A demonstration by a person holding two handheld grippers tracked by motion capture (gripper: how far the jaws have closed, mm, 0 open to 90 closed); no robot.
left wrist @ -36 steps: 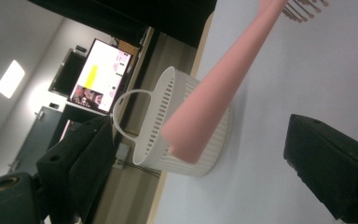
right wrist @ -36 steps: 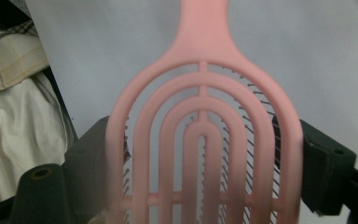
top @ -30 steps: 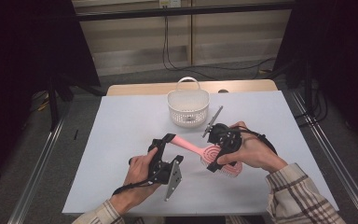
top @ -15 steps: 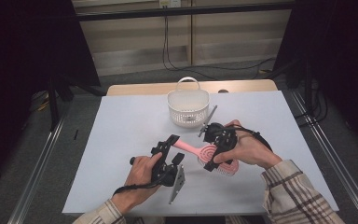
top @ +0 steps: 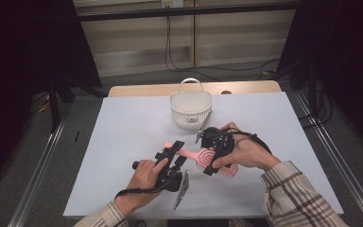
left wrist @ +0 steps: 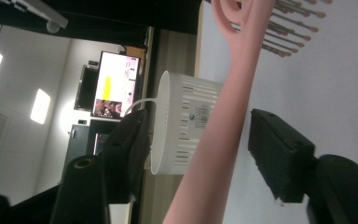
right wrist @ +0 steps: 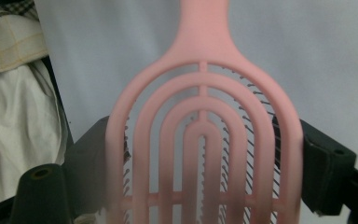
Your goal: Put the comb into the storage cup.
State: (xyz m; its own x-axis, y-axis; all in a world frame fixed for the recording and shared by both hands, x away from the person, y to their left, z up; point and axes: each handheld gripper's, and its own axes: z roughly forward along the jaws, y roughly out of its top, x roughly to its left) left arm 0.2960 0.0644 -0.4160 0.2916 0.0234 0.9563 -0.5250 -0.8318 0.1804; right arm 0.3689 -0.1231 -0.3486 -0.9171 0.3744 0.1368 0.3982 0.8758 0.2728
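A pink hairbrush (top: 191, 152) with a vented head is held just above the white table (top: 123, 137). My right gripper (top: 206, 157) is shut on the brush head (right wrist: 205, 140), one jaw pressing on each side of it. My left gripper (top: 178, 152) straddles the brush handle (left wrist: 214, 140). Its jaws have just been closing, and a gap still shows on each side of the handle, so it is open. The brush bristles (left wrist: 298, 23) point away from the left gripper's camera.
A white slotted basket (top: 190, 117) with a handle stands at the far middle of the table, just beyond both grippers. The person's hands and a plaid sleeve (top: 293, 194) come in from the near edge. Dark frames flank the table.
The left gripper's jaws have drawn closer together around the brush handle. Both hands and the brush have stayed in nearly the same place.
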